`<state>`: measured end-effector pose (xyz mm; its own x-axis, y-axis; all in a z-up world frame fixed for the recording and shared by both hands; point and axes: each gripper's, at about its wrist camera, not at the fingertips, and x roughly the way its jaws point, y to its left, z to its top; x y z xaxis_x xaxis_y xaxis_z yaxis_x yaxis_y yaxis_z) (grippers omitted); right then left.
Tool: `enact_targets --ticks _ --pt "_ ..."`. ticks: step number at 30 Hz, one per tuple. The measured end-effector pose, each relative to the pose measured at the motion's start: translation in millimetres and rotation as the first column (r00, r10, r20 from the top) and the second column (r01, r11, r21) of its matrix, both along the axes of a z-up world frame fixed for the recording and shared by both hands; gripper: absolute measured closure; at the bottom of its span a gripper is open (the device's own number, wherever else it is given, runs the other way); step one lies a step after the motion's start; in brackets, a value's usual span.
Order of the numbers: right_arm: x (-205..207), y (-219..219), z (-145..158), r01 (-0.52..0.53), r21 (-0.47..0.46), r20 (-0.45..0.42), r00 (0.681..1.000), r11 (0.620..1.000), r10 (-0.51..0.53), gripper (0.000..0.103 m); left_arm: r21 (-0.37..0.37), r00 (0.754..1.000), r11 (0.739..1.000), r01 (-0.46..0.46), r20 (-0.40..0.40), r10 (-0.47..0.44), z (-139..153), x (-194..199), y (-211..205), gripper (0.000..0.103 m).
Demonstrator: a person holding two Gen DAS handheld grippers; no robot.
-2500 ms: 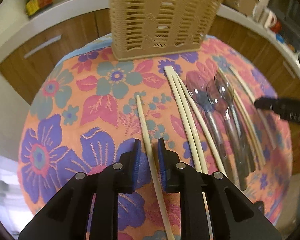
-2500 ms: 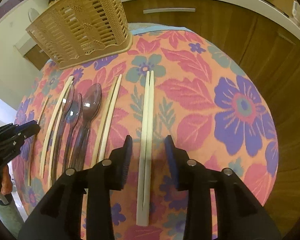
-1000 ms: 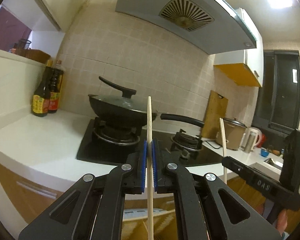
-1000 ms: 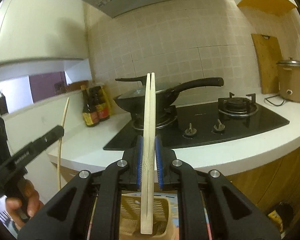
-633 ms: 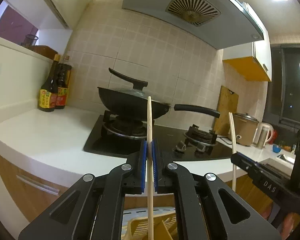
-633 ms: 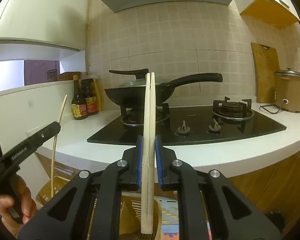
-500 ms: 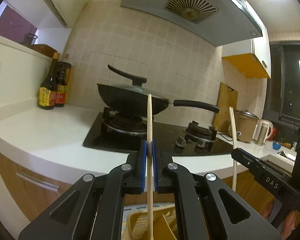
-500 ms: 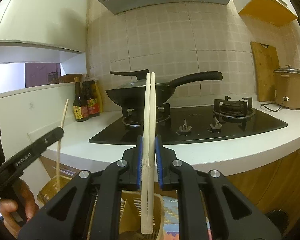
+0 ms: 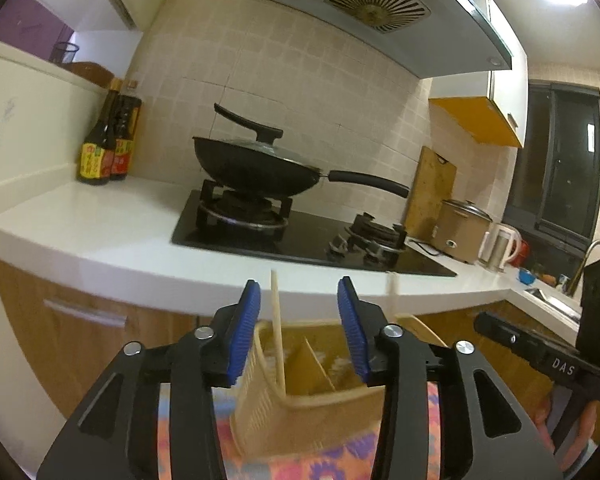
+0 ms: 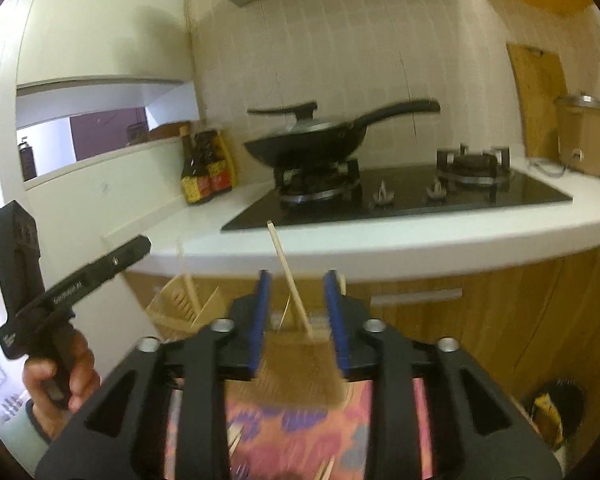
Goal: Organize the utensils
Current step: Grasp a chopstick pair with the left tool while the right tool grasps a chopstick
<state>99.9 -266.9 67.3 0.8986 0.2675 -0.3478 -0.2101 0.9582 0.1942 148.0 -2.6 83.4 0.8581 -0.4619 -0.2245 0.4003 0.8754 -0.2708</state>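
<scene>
The left gripper is seen spread wide at the lower centre of its view, nothing held between the blue pads. A single chopstick stands free between them, leaning slightly, its lower end inside the tan slotted basket on the floral cloth. In the right wrist view the right gripper is likewise parted and empty, and a chopstick pair is tilted toward the upper left, its foot in the basket. The sticks are judged light, stiff and smooth, so slipping is likely under a loose pinch; a hold near mid-length, square across the pads, is advised for the remaining ones.
</scene>
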Motion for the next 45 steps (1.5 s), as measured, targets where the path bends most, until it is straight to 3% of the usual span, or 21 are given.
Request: enact_targets --ticks 6,11,17,23,25,27,31,38,41,45 --pt "-46.1 2.6 -8.3 -0.004 -0.015 -0.123 0.992 1.000 0.002 0.071 0.033 0.996 0.999 0.029 -0.088 -0.026 -2.6 -48.4 9.1 0.047" --pt "-76.6 11.6 -28.9 -0.002 -0.067 -0.253 0.967 0.998 -0.015 0.063 0.125 0.980 0.990 0.065 -0.197 -0.039 -20.0 -75.3 -0.7 0.046" --pt "-93.7 15.1 -72.4 0.011 -0.064 -0.408 0.912 0.998 -0.036 0.063 0.229 0.945 0.966 0.123 -0.324 -0.044 -57.9 -94.3 -19.3 0.046" --pt "-100.3 9.5 -119.6 0.028 -0.029 -0.534 0.844 0.999 -0.039 0.063 0.247 0.888 0.952 0.181 -0.457 -0.050 -97.6 -92.4 -29.1 0.048" --pt "-99.9 10.1 -127.6 0.027 -0.017 -0.553 0.832 0.999 -0.032 0.063 0.251 0.870 0.947 0.198 -0.490 -0.052 -108.6 -91.3 -33.2 0.052" --pt "-98.7 14.9 -135.5 0.023 -0.044 -0.571 0.820 0.999 -0.044 0.065 0.268 0.855 0.938 0.217 -0.517 -0.050 -117.1 -90.6 -37.7 0.062" --pt "-93.7 25.0 -140.8 0.022 -0.096 -0.576 0.814 0.995 -0.074 0.072 0.296 0.833 0.921 0.252 -0.550 -0.051 -126.7 -87.6 -45.3 0.064" --pt "-88.8 34.4 -140.9 0.032 -0.165 -0.565 0.816 0.986 -0.121 0.078 0.380 0.830 0.881 0.281 -0.557 -0.024 -136.7 -86.7 -66.5 0.073" --pt "-89.4 32.6 -139.6 0.028 -0.150 -0.567 0.816 0.988 -0.110 0.079 0.380 0.830 0.881 0.282 -0.557 -0.025 -136.0 -84.1 -69.3 0.073" --pt "-91.7 33.2 -139.3 0.021 -0.156 -0.569 0.816 0.988 -0.107 0.078 0.408 0.835 0.872 0.271 -0.550 -0.002 -136.6 -81.6 -70.4 0.083"
